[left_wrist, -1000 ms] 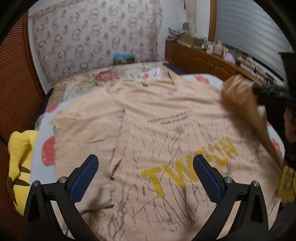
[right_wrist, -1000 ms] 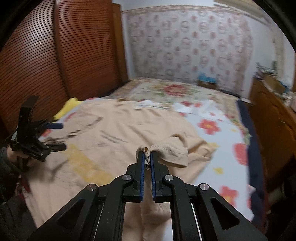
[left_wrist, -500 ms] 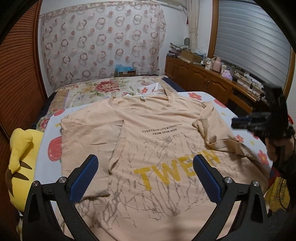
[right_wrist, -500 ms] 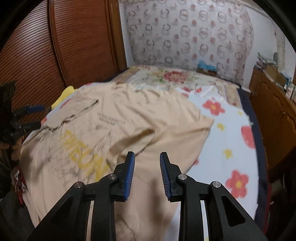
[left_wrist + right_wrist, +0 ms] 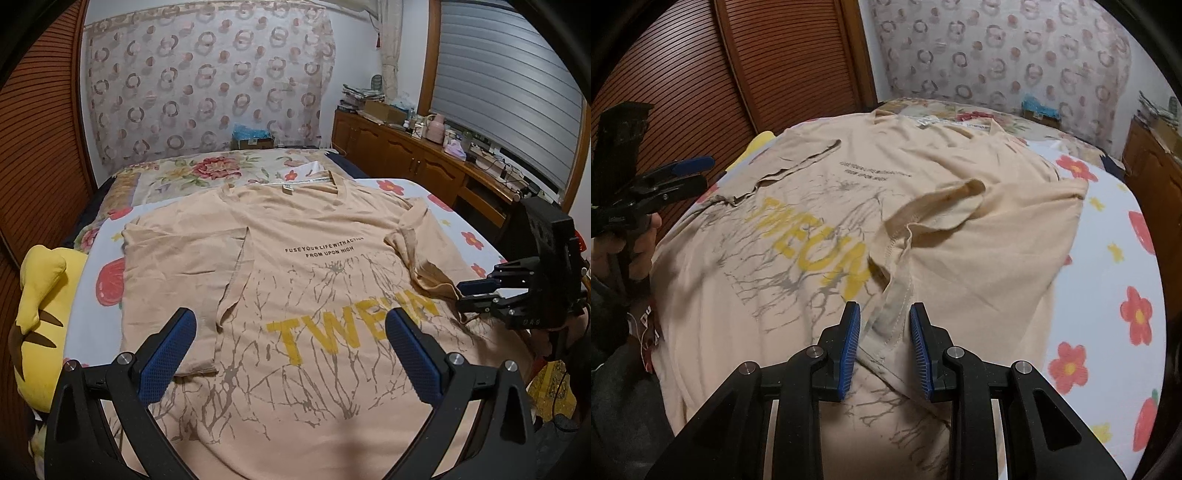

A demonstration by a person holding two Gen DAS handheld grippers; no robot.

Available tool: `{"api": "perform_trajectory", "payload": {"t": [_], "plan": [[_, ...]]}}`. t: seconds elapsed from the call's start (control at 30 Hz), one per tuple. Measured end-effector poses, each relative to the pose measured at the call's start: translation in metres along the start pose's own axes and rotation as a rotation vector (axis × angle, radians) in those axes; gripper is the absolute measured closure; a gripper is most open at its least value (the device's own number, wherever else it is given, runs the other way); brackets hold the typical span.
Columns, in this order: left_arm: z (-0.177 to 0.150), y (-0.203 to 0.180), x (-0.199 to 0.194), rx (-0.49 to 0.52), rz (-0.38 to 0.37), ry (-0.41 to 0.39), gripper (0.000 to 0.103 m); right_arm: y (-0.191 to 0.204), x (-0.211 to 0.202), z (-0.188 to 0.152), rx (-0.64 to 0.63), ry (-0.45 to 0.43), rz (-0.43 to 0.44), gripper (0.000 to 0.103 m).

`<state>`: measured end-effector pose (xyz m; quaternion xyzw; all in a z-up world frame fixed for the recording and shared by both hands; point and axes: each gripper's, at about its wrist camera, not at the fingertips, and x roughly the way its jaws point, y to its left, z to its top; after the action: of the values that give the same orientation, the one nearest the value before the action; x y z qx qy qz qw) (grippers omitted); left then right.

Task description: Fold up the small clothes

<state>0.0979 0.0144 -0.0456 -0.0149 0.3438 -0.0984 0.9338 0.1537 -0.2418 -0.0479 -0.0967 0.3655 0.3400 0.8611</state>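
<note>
Right gripper (image 5: pixel 884 345) hangs low over the near right side of the peach T-shirt (image 5: pixel 295 295), jaws part-way apart after just opening — the turned-in right sleeve (image 5: pixel 938 210) runs between the pads but isn't pinched, so nothing's held; left gripper (image 5: pixel 291 354) has its jaws wide apart and empty, above the shirt's hem end.

Bed (image 5: pixel 1108 229) carries the whole job: shirt lies flat, print side up, collar toward the far curtain wall, hem toward the person; long axis runs collar-to-hem, i.e. straight away from both grippers.

Left sleeve (image 5: pixel 184 280) already lies folded in over the chest, fairly flat; right sleeve is folded in too but rumpled, its cuff standing up in a loose ridge — that's the bit nearest the right gripper, directly ahead of its pads, so the right hand is the nearer one for tidying it; my guess is smoothing comes next, then a hem-to-collar fold w/ both hands.

Containers: none involved; a yellow plush toy (image 5: pixel 40 302) sits off the bed's left edge, well clear of the shirt.
</note>
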Motion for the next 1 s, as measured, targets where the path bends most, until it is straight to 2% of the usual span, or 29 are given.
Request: {"api": "perform_trajectory", "payload": {"t": [0.1, 0.3, 0.43, 0.53, 0.77, 0.87, 1.0], "plan": [[0.000, 0.002, -0.003, -0.006, 0.005, -0.007, 0.000, -0.006, -0.004, 0.008, 0.000, -0.025, -0.005, 0.074], [0.000, 0.006, -0.007, -0.011, 0.015, -0.020, 0.000, -0.026, 0.003, 0.036, 0.018, -0.053, -0.096, 0.074], [-0.001, 0.007, -0.007, -0.011, 0.018, -0.019, 0.000, -0.044, 0.025, 0.053, 0.076, -0.035, -0.108, 0.074], [-0.002, 0.008, -0.006, -0.012, 0.021, -0.016, 0.000, -0.050, 0.041, 0.063, 0.113, -0.025, -0.076, 0.074], [-0.008, 0.015, -0.004, -0.030, 0.028, -0.006, 0.000, -0.047, 0.066, 0.073, 0.135, 0.009, -0.093, 0.074], [-0.008, 0.016, -0.004, -0.036, 0.029, -0.006, 0.000, -0.040, 0.066, 0.077, 0.120, -0.002, -0.080, 0.091], [-0.009, 0.018, -0.005, -0.039, 0.032, -0.006, 0.000, -0.032, 0.066, 0.085, 0.082, -0.031, -0.055, 0.098]]}}
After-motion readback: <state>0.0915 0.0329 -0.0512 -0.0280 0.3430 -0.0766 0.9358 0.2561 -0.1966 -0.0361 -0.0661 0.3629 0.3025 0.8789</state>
